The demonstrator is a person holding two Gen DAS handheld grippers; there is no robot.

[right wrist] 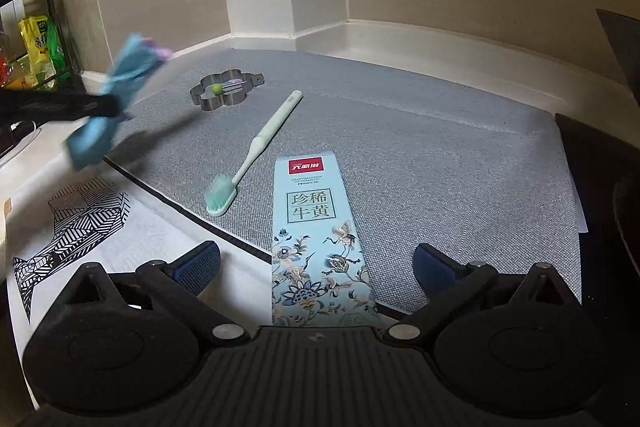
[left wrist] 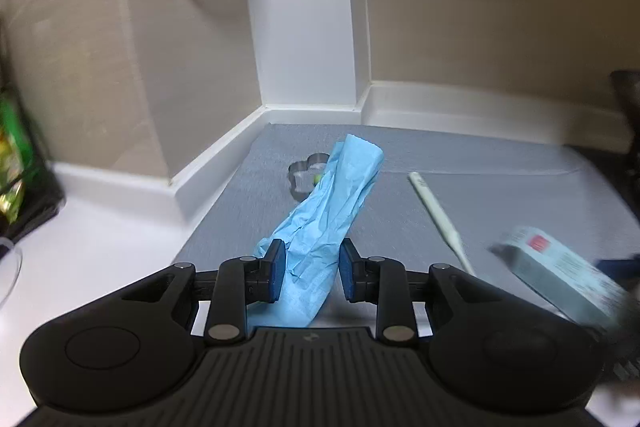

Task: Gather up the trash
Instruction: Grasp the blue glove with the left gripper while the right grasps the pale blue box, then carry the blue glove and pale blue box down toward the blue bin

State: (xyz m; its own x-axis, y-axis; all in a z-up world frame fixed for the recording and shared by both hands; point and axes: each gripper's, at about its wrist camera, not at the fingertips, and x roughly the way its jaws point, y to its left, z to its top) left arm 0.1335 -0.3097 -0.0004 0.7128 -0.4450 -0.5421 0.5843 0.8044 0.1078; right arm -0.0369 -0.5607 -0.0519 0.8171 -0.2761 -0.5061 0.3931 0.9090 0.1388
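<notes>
A crumpled light-blue paper tissue (left wrist: 332,211) hangs between the pads of my left gripper (left wrist: 312,267), which is shut on it. In the right wrist view the same tissue (right wrist: 120,79) is blurred and held clear above the mat's left edge by the left gripper (right wrist: 100,107). A pale green toothbrush (right wrist: 264,135) lies on the grey mat (right wrist: 440,147). Beside it lies a light-blue toothpaste box (right wrist: 312,219) with a red label. My right gripper (right wrist: 316,263) is open, its fingers wide on either side of the box's near end without touching it.
A flower-shaped metal ring (right wrist: 224,91) with a small green bit inside sits at the back of the mat. A white sheet with a black geometric print (right wrist: 80,227) lies front left. A rack with packets (right wrist: 32,39) stands far left, a dark object (right wrist: 600,187) at right.
</notes>
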